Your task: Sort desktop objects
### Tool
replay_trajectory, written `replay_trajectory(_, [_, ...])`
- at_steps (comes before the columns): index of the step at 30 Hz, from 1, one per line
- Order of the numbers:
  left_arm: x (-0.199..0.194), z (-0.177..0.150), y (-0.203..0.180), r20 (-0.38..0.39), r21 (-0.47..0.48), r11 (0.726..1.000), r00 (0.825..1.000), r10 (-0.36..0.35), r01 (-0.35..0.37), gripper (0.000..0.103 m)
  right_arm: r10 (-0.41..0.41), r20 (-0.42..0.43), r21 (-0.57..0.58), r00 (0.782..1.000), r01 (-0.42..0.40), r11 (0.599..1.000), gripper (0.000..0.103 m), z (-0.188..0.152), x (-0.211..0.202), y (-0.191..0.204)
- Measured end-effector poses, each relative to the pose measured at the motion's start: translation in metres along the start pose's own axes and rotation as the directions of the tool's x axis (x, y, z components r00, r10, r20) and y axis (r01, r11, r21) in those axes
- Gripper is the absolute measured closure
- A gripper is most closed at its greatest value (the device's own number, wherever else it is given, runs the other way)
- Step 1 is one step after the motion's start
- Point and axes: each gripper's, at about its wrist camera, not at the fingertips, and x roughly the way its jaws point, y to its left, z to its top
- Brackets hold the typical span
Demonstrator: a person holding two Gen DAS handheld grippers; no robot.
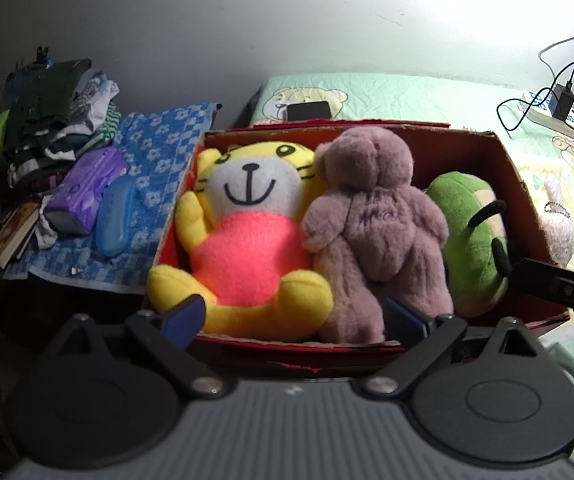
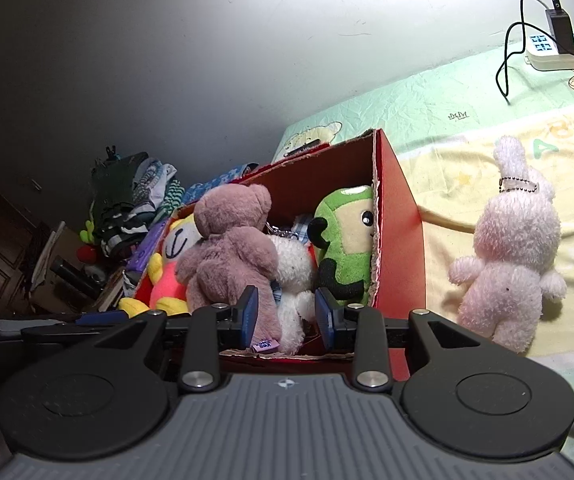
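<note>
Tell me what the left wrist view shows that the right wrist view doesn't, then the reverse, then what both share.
Only the left wrist view: a black phone on the bedsheet behind the box, and a blue oval case on the blue flowered cloth.

Only the right wrist view: a white plush tucked between bear and green toy, and the whole pink rabbit lying outside the box.

Both: the red box, yellow tiger plush, brown bear, green plush and power strip.
</note>
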Motion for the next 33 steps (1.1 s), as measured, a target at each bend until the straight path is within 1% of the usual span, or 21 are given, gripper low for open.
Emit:
replay_trajectory(3, [-0.01, 0.002, -0.01, 0.024, 0.002, 1.0, 0.999, -0.023, 0.023, 0.006, 0.025, 0.022, 0.004, 0.999, -0.025, 1.0, 0.069, 0.005, -0.015, -0.011])
replay_trajectory(5, [-0.016, 0.005, -0.021, 0.043, 0.008, 0.999, 0.998, -0.045, 0.045, 0.006, 0.025, 0.032, 0.007, 0.999, -0.025, 1.0, 0.069, 0.008, -0.024, -0.02])
replay_trajectory(7, [-0.024, 0.006, -0.036, 0.067, 0.018, 0.996, 0.994, -0.092, 0.09, 0.006, 0.013, 0.039, 0.018, 0.999, -0.014, 1.0, 0.069, 0.011, -0.034, -0.033])
replay_trajectory(11, [-0.037, 0.01, -0.071, 0.111, 0.07, 0.982, 0.977, -0.181, 0.175, 0.006, -0.005, 0.045, 0.068, 0.999, 0.002, 0.998, 0.069, 0.019, -0.051, -0.064])
replay_trajectory(14, [-0.043, 0.01, -0.102, 0.129, 0.122, 0.965, 0.96, -0.247, 0.232, 0.006, -0.027, 0.053, 0.101, 0.998, 0.021, 0.995, 0.069, 0.024, -0.064, -0.087])
replay_trajectory(16, [-0.045, 0.01, -0.12, 0.133, 0.152, 0.949, 0.946, -0.297, 0.277, 0.006, -0.044, 0.054, 0.125, 0.998, 0.037, 0.991, 0.069, 0.026, -0.07, -0.105])
replay_trajectory(18, [-0.044, 0.008, -0.141, 0.121, 0.186, 0.93, 0.932, -0.342, 0.317, 0.006, -0.056, 0.041, 0.155, 0.998, 0.048, 0.987, 0.069, 0.028, -0.071, -0.123])
replay_trajectory(23, [-0.034, 0.003, -0.196, 0.076, 0.261, 0.889, 0.91, -0.407, 0.376, 0.006, -0.07, 0.001, 0.228, 0.998, 0.068, 0.971, 0.068, 0.027, -0.07, -0.164])
replay_trajectory(24, [-0.03, 0.002, -0.206, 0.07, 0.269, 0.882, 0.905, -0.419, 0.387, 0.006, -0.068, -0.007, 0.244, 0.998, 0.067, 0.967, 0.068, 0.027, -0.07, -0.173])
replay_trajectory(27, [-0.015, 0.001, -0.235, 0.034, 0.286, 0.866, 0.899, -0.437, 0.41, 0.006, -0.077, -0.015, 0.27, 0.997, 0.078, 0.96, 0.068, 0.029, -0.073, -0.192])
replay_trajectory(29, [-0.004, 0.0, -0.253, 0.03, 0.303, 0.858, 0.896, -0.443, 0.414, 0.006, -0.084, -0.015, 0.289, 0.996, 0.085, 0.953, 0.068, 0.033, -0.077, -0.205])
replay_trajectory(31, [0.01, 0.0, -0.267, 0.032, 0.31, 0.863, 0.903, -0.429, 0.399, 0.006, -0.089, -0.012, 0.305, 0.996, 0.088, 0.948, 0.068, 0.036, -0.082, -0.217])
replay_trajectory(33, [0.026, 0.001, -0.274, 0.025, 0.282, 0.876, 0.909, -0.415, 0.392, 0.006, -0.092, -0.009, 0.311, 0.996, 0.09, 0.946, 0.068, 0.039, -0.087, -0.225])
